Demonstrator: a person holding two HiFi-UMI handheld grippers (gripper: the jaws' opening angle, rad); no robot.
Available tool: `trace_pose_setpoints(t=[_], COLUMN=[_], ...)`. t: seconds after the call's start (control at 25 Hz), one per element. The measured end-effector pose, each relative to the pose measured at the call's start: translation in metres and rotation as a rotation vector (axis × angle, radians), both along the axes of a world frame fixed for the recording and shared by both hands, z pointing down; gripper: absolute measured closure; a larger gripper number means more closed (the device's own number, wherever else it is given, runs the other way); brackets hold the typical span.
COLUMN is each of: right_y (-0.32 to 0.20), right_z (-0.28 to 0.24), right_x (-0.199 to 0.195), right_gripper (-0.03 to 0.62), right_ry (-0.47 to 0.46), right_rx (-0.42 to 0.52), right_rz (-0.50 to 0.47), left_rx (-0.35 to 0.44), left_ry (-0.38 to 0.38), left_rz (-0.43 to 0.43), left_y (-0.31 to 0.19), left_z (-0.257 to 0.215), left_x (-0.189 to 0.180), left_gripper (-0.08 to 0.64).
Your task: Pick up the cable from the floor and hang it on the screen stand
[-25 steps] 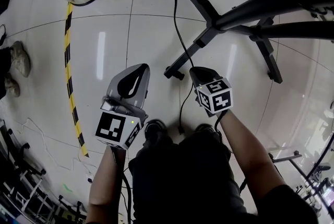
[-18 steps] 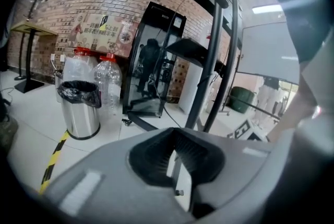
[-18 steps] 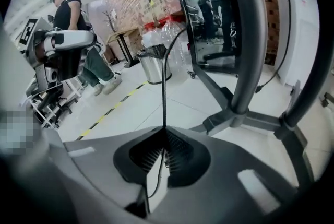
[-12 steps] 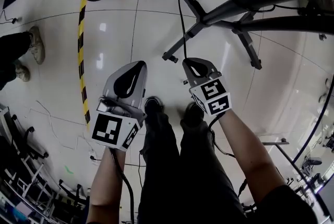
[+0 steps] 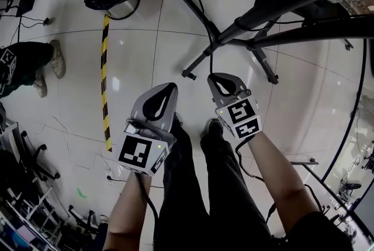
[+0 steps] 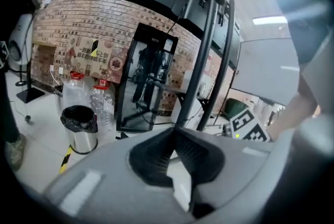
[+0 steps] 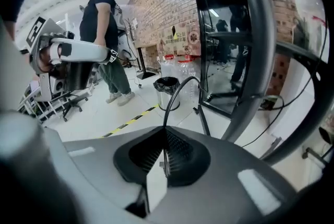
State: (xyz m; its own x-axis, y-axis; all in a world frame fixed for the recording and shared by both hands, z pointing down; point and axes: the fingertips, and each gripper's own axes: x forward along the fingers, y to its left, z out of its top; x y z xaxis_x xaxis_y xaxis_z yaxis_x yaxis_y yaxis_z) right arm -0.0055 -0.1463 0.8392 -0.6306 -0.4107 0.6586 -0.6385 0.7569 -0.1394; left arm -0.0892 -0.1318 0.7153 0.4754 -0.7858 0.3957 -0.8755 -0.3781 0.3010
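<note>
Right gripper view: the right gripper is clenched on the cable, which rises toward 12 o'clock beside the stand, probably for hanging; the left gripper is closed and empty

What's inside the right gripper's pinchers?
A thin black cable, pinched where the right gripper's jaws close together. It arcs up out of the tips. How far back it reaches between the jaws is covered.
</note>
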Motion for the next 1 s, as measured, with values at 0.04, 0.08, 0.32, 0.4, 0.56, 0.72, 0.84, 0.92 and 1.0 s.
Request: trace_pose_setpoints(t=[0.04,0.08,0.32,0.4,0.56,0.72,0.84,0.92,1.0], right_y=[-0.001,-0.001,0.008,0.014,0.033,0.042,0.037,0.030,0.026], right_z=[-0.012,-0.023,-0.095,-0.126,-0.185,-0.243,-0.288,-0.319,-0.347], right_x=[-0.001,-0.003,-0.005,-0.002,0.004,0.006,0.007,0.008,0.011], right_gripper=[0.580,0.581,0.580,0.580,0.580,0.580,0.580,0.580,0.580], right_ry=[0.008,0.013,0.044,0.059,0.058,0.031,0.020,0.004,-0.001], right_rx=[0.020,0.037,0.131,0.170,0.237,0.289,0.343,0.376,0.400], right_rz=[-0.017,-0.032,-0.106,-0.131,-0.164,-0.173,-0.173,-0.170,-0.176], left_rx=[0.007,0.015,0.060,0.080,0.092,0.124,0.162,0.177,0.193], left_ry=[0.010,0.018,0.046,0.050,0.060,0.065,0.064,0.065,0.058], left_rz=[-0.007,-0.012,0.011,0.027,0.041,0.066,0.084,0.090,0.115], left_y=[-0.003,-0.004,-0.001,0.001,0.012,0.017,0.014,0.010,0.008], left_z=[-0.011,-0.021,-0.073,-0.093,-0.128,-0.174,-0.212,-0.234,-0.255], left_x=[0.003,0.005,0.015,0.019,0.025,0.034,0.038,0.042,0.049], left_gripper=[0.555,0.555,0.555,0.555,0.555,0.554,0.555,0.555,0.555])
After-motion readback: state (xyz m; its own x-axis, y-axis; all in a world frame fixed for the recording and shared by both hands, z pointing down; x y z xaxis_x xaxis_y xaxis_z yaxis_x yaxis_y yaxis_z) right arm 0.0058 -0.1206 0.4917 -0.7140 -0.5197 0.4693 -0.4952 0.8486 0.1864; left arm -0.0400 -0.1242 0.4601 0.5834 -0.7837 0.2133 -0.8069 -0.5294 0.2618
